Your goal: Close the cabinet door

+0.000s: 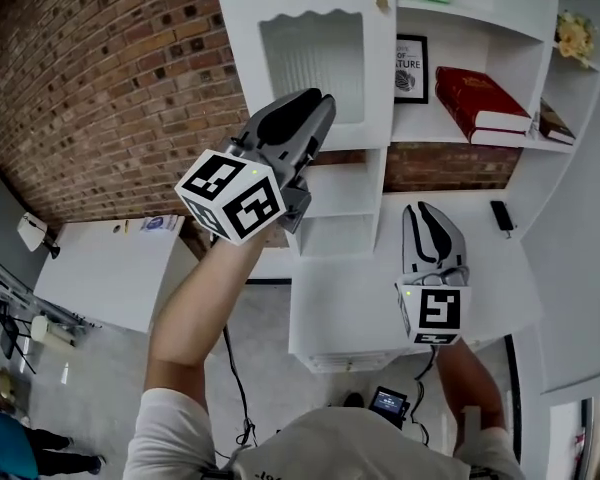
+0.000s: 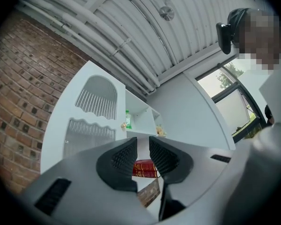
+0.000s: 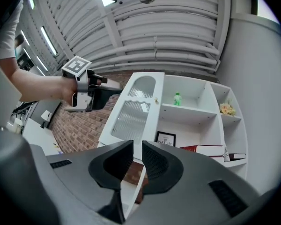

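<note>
Head view: cabinet door (image 1: 310, 58) is a tall panel, long axis vertical, knob (image 1: 382, 4) on its right edge next to the open shelves (image 1: 470, 18), brick wall (image 1: 110, 88) off its left edge. Left gripper (image 1: 325, 96) is raised just in front of the door's lower pane, right gripper (image 1: 420, 210) low over the white counter (image 1: 360, 308), well apart. Left gripper view: jaws released with a narrow gap, nothing in it, red book (image 2: 144, 168) beyond. Right gripper view: jaws slightly apart and empty, door face angled toward the camera; how far ajar, can't tell
</note>
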### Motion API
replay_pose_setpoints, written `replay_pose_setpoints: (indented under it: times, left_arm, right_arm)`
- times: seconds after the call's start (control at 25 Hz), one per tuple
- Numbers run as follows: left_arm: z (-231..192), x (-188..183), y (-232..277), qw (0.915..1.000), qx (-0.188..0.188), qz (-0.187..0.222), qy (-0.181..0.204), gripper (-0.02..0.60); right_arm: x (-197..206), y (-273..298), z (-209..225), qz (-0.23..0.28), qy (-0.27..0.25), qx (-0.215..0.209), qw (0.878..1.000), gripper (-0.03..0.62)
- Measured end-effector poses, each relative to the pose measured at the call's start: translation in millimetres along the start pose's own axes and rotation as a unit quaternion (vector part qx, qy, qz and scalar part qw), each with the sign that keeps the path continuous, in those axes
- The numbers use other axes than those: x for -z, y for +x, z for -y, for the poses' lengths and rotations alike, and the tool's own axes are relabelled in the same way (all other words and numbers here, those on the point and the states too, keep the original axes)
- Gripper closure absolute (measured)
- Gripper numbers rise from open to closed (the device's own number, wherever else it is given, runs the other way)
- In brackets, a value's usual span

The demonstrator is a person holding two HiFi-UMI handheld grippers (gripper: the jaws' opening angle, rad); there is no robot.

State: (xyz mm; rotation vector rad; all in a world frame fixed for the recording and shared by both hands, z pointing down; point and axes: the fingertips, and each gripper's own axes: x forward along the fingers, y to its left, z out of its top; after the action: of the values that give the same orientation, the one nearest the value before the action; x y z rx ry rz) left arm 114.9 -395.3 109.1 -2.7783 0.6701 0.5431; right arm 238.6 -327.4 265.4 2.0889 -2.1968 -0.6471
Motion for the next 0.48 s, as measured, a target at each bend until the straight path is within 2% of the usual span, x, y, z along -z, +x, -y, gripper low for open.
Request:
replay_pose_setpoints:
  times: [0.48]
  left_arm:
    - [16,17,-89,0.9992,-0.002,-0.017,-0.035,0.494]
  right_arm:
    - [-20,-41,-55,-0.012,-0.002,0.000,1.000,0.530]
